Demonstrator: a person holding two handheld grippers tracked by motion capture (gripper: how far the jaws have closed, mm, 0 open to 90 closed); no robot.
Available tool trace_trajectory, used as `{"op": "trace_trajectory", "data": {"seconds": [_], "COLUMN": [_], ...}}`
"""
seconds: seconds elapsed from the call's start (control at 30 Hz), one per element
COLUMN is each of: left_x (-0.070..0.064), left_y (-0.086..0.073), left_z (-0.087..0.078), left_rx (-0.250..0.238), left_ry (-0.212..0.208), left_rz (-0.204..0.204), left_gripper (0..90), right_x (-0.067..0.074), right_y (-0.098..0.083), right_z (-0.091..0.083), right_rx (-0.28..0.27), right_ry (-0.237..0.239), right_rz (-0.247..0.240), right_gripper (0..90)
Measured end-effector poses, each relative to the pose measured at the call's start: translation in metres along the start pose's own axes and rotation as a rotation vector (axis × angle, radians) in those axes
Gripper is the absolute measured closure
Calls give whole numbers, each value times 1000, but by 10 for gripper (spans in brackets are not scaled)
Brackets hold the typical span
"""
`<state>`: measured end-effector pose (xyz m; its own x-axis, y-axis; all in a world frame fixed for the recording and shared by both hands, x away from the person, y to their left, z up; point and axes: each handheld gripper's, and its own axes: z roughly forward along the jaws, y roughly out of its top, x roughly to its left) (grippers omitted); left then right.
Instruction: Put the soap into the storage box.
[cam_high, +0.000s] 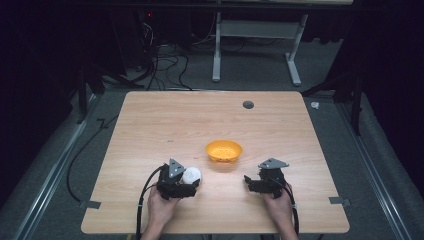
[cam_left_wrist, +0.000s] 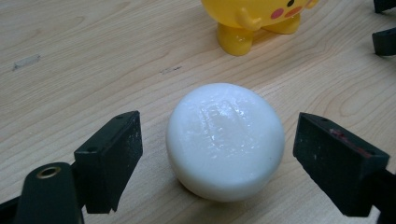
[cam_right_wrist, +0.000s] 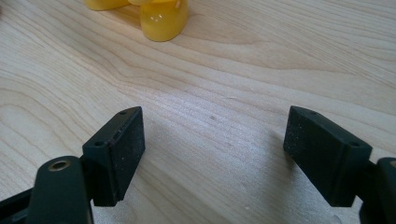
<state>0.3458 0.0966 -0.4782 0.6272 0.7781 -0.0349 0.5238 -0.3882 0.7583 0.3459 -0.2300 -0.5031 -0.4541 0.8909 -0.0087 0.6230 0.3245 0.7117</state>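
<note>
The white bun-shaped ball (cam_left_wrist: 225, 140) lay on the desk (cam_high: 150, 125), just left of the yellow bowl (cam_high: 224, 150), between the released left hand-held gripper (cam_left_wrist: 217, 154), poised to grasp. The right hand-held gripper (cam_right_wrist: 212, 158) waited spread wide, holding nothing.

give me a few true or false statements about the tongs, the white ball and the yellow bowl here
1. The left tongs are shut tight on the white ball. False: the jaws stand open on either side of it, with gaps.
2. The white ball rests on the wooden table. True.
3. The right tongs hold the yellow bowl. False: they are open with bare table between the jaws.
4. The yellow bowl stands on stubby feet. True.
</note>
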Motion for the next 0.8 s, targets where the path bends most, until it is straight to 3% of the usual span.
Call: {"op": "trace_trajectory", "data": {"seconds": [0.8], "left_x": [-10], "left_y": [-3], "left_z": [26], "left_rx": [50], "left_ry": [19], "left_rz": [10], "left_gripper": [165], "right_x": [0], "right_y": [0], "right_z": [0], "right_rx": [0], "right_ry": [0], "right_rz": [0], "right_gripper": [215]}}
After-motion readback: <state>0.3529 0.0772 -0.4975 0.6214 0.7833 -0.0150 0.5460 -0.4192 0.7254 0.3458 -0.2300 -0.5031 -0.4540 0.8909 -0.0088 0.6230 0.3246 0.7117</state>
